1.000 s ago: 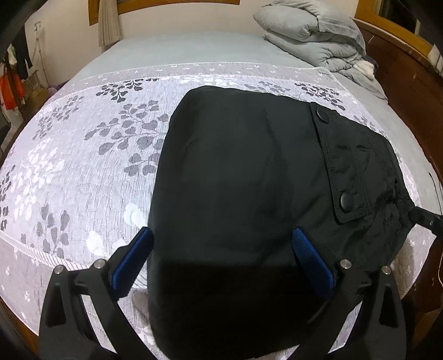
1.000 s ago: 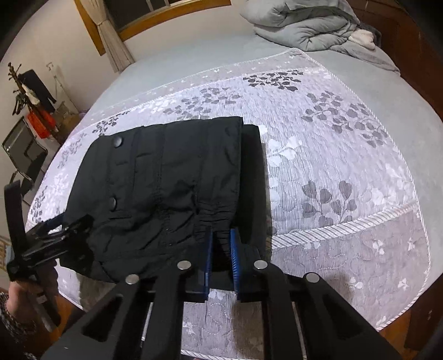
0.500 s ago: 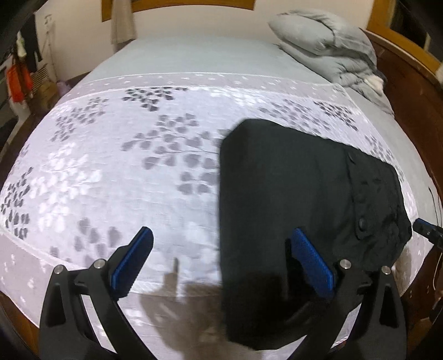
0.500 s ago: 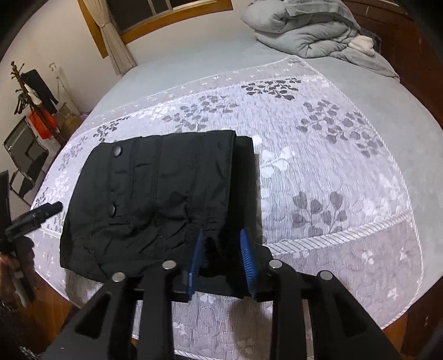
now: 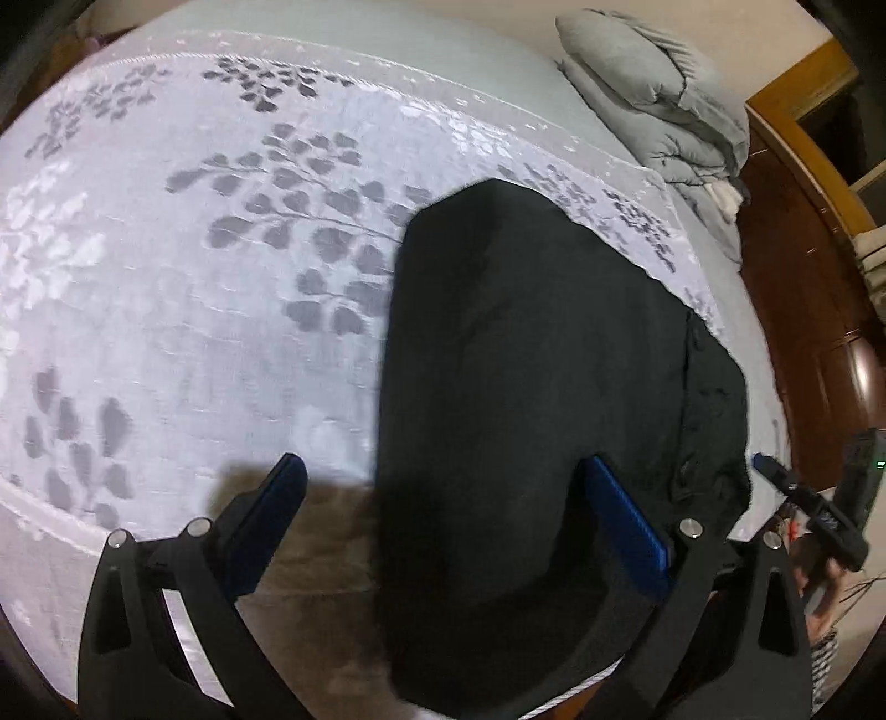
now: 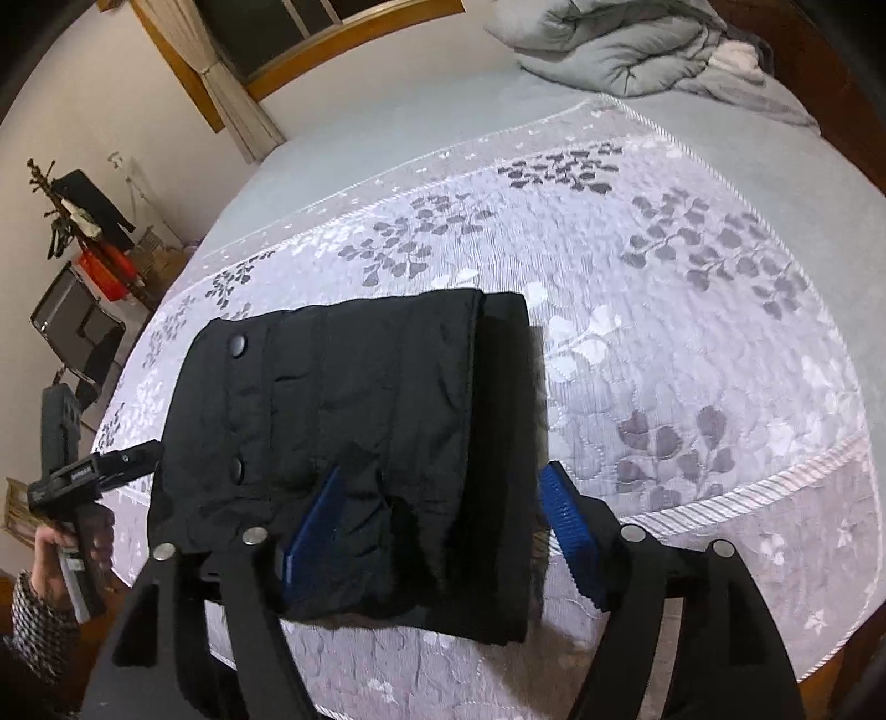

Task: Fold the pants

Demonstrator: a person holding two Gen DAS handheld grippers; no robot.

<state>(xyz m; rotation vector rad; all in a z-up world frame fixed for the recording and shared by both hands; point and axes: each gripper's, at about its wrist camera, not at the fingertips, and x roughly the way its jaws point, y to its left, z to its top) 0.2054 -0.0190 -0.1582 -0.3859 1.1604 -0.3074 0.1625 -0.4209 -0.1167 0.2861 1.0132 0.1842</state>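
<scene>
One bed point(image 6: 819, 183) is filling both views, wearing one white spread point(image 6: 664, 310) printed with grey leaf sprigs. One grey duvet point(image 6: 626, 50) is lying bunched at the far end. One pair of black pants point(image 6: 354, 443) is lying folded into a thick block on the spread near the bed's front edge, with two snap buttons point(image 6: 239, 345) showing on its pocket flap in the right wrist view.

Two grippers are hanging over the pants. The left gripper point(image 5: 443, 526) is holding its two blue-padded fingers point(image 5: 626, 520) wide apart, straddling the block's left edge, and gripping nothing. The right gripper point(image 6: 443, 526) has just been opening; its two fingers point(image 6: 565, 509) are standing apart with the near right end of the pants between them, and the pads are not pressing the cloth.

One hand point(image 6: 61, 559) in a checked sleeve point(image 6: 39, 631) is gripping the left gripper's handle at the left of the right wrist view.
</scene>
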